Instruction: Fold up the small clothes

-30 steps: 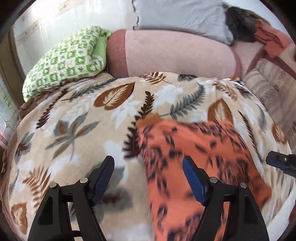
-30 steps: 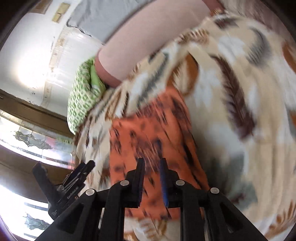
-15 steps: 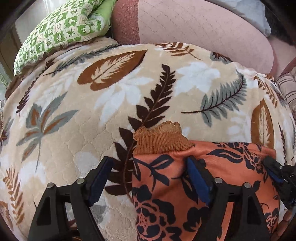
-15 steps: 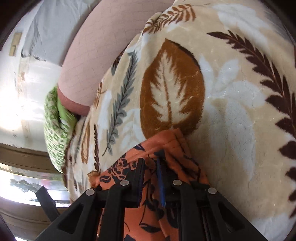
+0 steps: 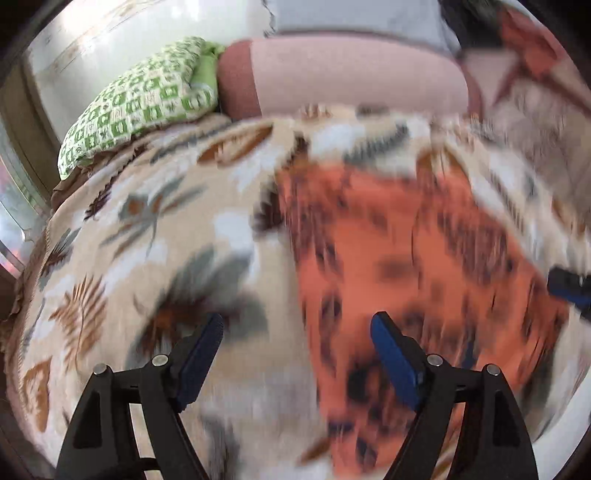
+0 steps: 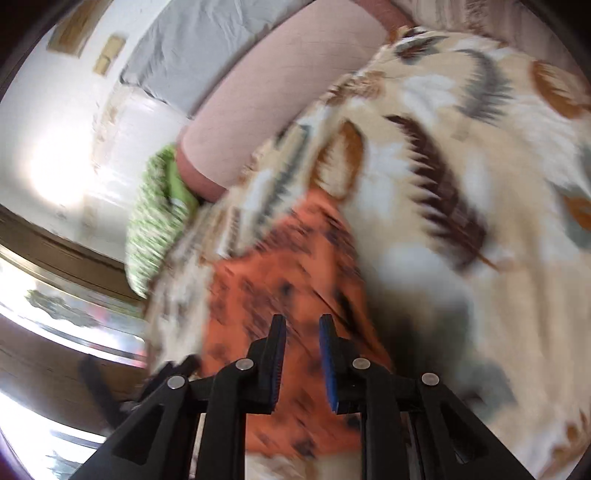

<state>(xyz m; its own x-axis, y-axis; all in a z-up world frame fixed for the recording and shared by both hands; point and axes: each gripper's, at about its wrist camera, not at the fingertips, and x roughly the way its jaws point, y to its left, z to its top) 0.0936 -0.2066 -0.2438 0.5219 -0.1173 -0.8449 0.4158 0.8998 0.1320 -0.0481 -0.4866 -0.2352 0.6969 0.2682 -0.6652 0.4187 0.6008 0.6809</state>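
An orange garment with a dark floral print (image 5: 406, 258) lies flat on the leaf-patterned blanket (image 5: 147, 229); both views are blurred by motion. My left gripper (image 5: 297, 332) hangs above the garment's near left edge. It is open wide: the right finger is over the cloth, the left over the blanket, and nothing is held. My right gripper (image 6: 302, 332) hovers over the garment (image 6: 280, 280) near its right side. Its jaws are opening with a narrow gap between them, and no cloth is pinched. The right gripper's blue tip (image 5: 569, 288) shows at the left view's right edge.
At the back lie a green patterned pillow (image 5: 140, 110), a pink bolster (image 5: 351, 77) and a grey pillow (image 5: 351, 18). Dark and red clothes (image 5: 517, 33) are piled at the back right. A window (image 6: 55, 295) runs along the left side.
Both grippers have drawn back from the garment's far edge towards its near end. The right jaws, shut on an orange fold half a second ago, have parted and let it go.
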